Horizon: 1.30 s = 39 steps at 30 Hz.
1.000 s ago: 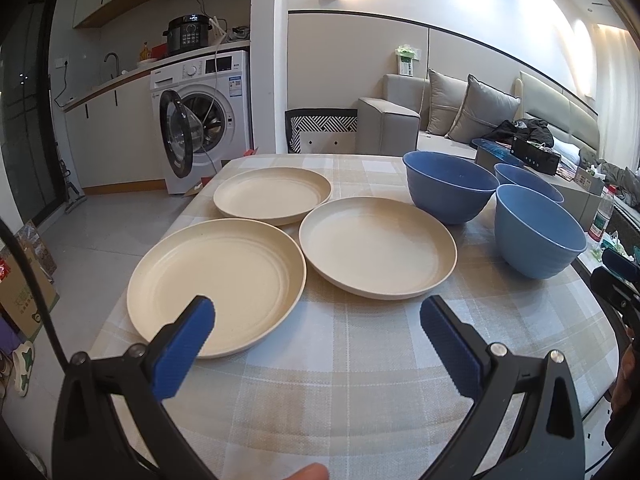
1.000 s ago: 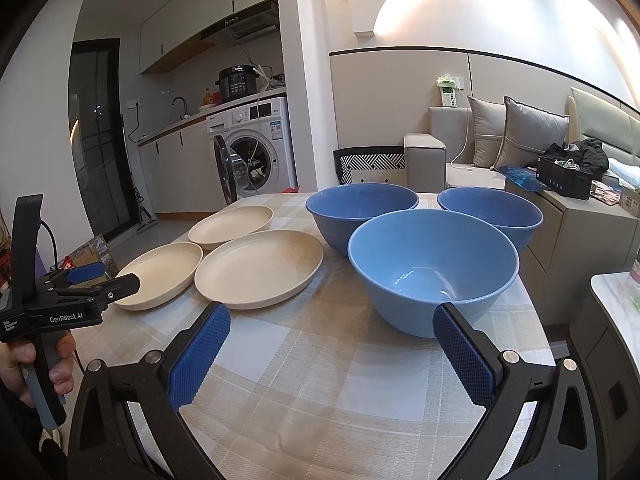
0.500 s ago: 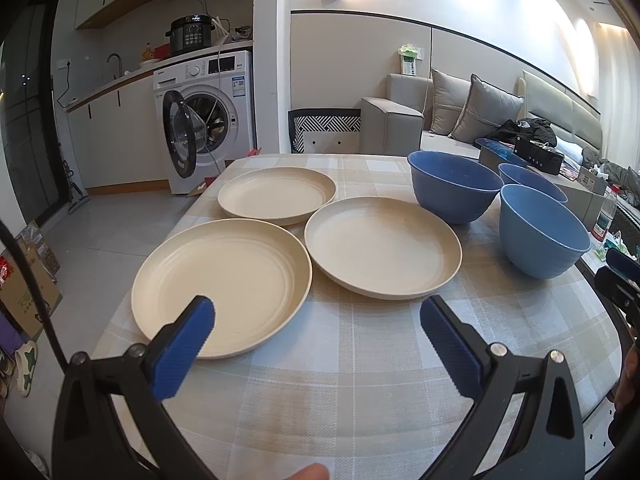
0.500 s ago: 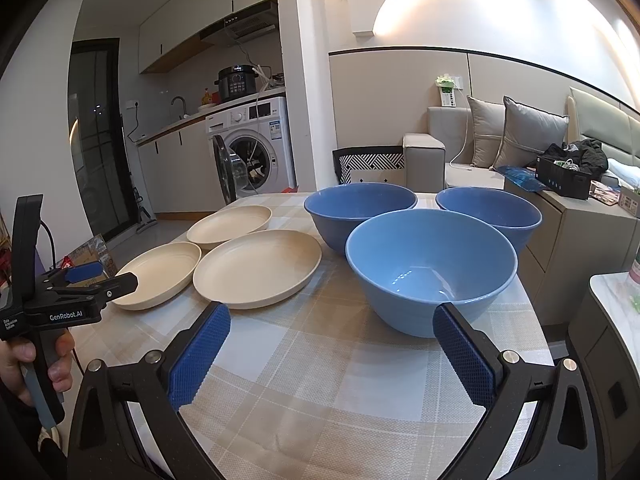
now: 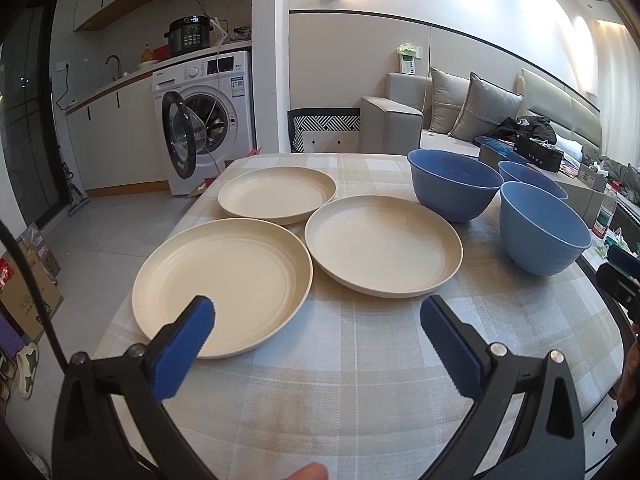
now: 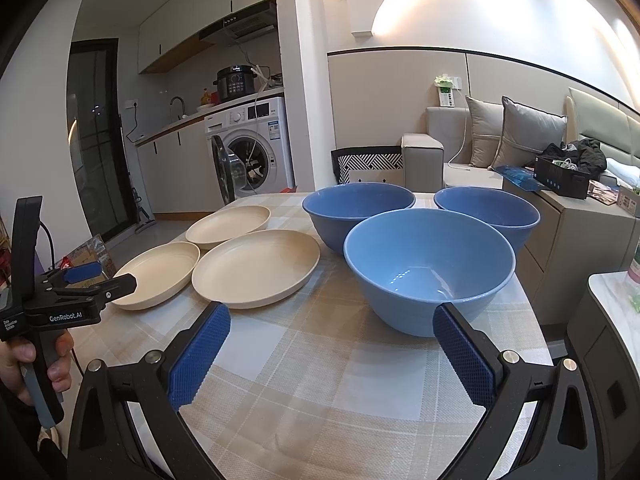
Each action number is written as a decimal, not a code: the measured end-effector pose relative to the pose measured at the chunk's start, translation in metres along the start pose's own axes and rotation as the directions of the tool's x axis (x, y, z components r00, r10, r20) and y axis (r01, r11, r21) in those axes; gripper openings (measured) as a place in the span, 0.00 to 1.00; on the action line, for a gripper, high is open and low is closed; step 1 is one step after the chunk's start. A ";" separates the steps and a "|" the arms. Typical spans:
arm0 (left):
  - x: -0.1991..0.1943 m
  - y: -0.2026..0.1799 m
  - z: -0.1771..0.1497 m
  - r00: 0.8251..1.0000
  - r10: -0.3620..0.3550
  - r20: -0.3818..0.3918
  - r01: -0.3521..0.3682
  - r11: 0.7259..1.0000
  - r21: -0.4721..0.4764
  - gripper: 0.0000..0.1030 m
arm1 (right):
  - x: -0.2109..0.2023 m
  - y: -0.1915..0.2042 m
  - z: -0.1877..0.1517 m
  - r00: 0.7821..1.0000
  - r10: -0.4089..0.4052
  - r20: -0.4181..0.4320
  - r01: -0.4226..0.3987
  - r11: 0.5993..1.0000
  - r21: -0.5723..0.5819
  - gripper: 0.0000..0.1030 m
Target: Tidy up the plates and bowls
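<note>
Three cream plates lie flat on the checked tablecloth: a near left plate [image 5: 224, 280], a middle plate [image 5: 382, 242] and a far plate [image 5: 276, 195]. Three blue bowls stand upright to their right: a near bowl [image 6: 428, 268], a far left bowl [image 6: 358, 210] and a far right bowl [image 6: 486, 210]. My left gripper [image 5: 316, 344] is open and empty, just before the near left plate's front rim. My right gripper [image 6: 330, 352] is open and empty, just before the near bowl. The left gripper also shows in the right wrist view [image 6: 96, 278].
The table [image 5: 340, 380] has its front edge near me and its left edge over the floor. A washing machine [image 5: 208, 120] with its door open stands beyond. A sofa [image 6: 492, 148] and a side cabinet [image 6: 580, 236] are on the right.
The left gripper's view has shifted slightly, so the plates sit a little more to the right. The right gripper has edged a little closer to the near bowl. Both stay open.
</note>
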<state>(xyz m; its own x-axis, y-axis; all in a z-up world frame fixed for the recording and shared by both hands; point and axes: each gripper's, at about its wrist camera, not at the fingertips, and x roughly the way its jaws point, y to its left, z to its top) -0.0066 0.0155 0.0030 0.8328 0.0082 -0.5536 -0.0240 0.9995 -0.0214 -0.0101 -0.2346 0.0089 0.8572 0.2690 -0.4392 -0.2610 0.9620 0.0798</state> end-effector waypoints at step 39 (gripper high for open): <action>-0.007 0.033 0.010 1.000 0.015 0.000 -0.015 0.999 -0.028 1.00 | 0.021 0.038 0.026 0.991 0.119 -0.054 -0.120 0.993 -0.020 1.00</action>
<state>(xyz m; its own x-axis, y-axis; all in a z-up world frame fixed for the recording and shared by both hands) -0.0077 0.0487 0.0145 0.8325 0.0232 -0.5535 -0.0519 0.9980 -0.0363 0.0099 -0.1916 0.0260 0.7947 0.3786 -0.4745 -0.3712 0.9216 0.1136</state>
